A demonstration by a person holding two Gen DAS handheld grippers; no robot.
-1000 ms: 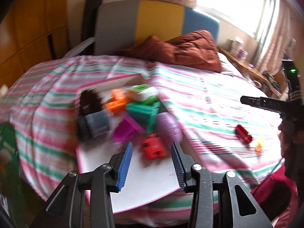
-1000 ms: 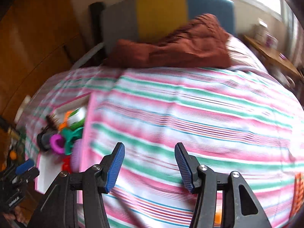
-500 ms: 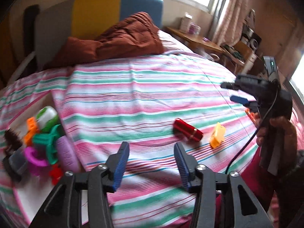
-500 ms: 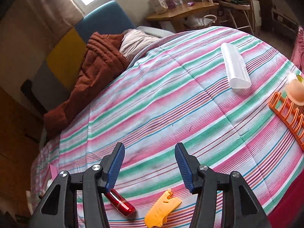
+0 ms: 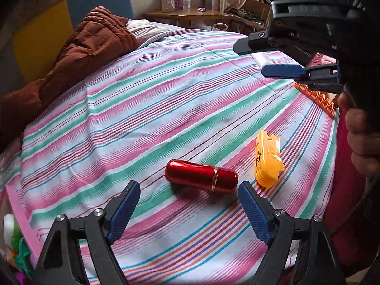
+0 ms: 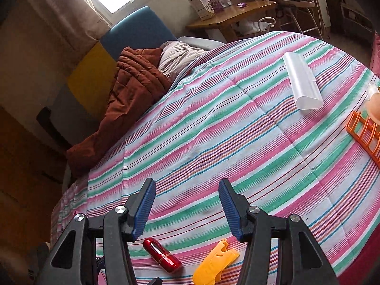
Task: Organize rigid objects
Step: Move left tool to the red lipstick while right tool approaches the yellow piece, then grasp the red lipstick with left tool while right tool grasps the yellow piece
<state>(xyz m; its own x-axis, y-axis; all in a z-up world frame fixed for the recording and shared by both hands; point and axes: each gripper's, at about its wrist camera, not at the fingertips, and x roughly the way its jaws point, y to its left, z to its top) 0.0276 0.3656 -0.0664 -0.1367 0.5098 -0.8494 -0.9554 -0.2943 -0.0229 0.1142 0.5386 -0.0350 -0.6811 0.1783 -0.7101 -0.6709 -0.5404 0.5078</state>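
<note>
A shiny red capsule-shaped case (image 5: 201,176) lies on the striped bedspread, with a yellow plastic piece (image 5: 268,158) to its right. My left gripper (image 5: 188,210) is open and empty, just short of the red case, its jaws either side of it. My right gripper (image 6: 186,207) is open and empty, held above the bed; it shows in the left wrist view (image 5: 283,71) at upper right. The red case (image 6: 162,255) and yellow piece (image 6: 215,264) lie below it. A pink-edged tray (image 5: 17,213) with coloured toys peeks in at far left.
A clear plastic tube (image 6: 302,83) and an orange rack (image 6: 365,133) lie on the right of the bed. A brown quilt (image 5: 78,54) is heaped by the headboard. A wooden side table (image 6: 231,14) stands beyond the bed. The bed's edge drops off at right.
My left gripper has swung right from the toy tray to the red case and come close to it. My right gripper swung right and now hovers over the same two items.
</note>
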